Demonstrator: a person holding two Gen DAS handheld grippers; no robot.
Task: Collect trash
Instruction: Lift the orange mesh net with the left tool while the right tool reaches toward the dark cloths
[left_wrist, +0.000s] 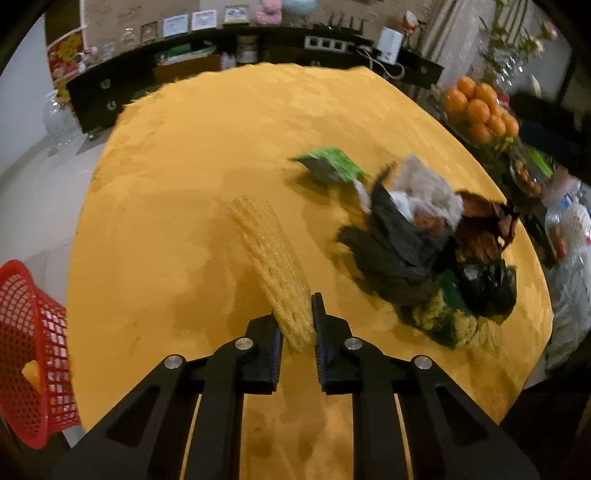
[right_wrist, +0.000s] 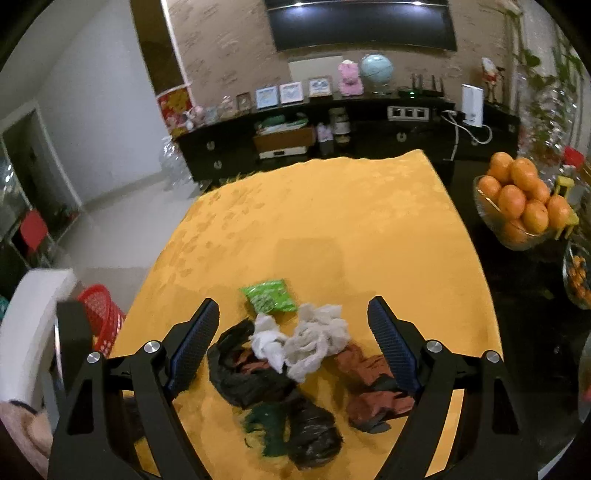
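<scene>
A yellow foam fruit net (left_wrist: 271, 264) lies on the yellow tablecloth (left_wrist: 221, 147), and my left gripper (left_wrist: 297, 325) is shut on its near end. To its right sits a pile of trash: a green packet (left_wrist: 330, 162), crumpled white tissue (left_wrist: 424, 188), dark plastic bags (left_wrist: 391, 251) and a brown wrapper (left_wrist: 484, 229). In the right wrist view my right gripper (right_wrist: 293, 321) hangs open over that pile, its fingers straddling the white tissue (right_wrist: 314, 339), the dark bags (right_wrist: 247, 376) and the brown wrapper (right_wrist: 369, 384). The green packet (right_wrist: 269, 295) lies just beyond.
A red mesh basket (left_wrist: 29, 350) stands off the table's left edge, also seen as the red basket (right_wrist: 101, 317). A glass bowl of oranges (right_wrist: 521, 203) sits at the right on a dark surface. A black sideboard (right_wrist: 332, 129) with frames runs along the far wall.
</scene>
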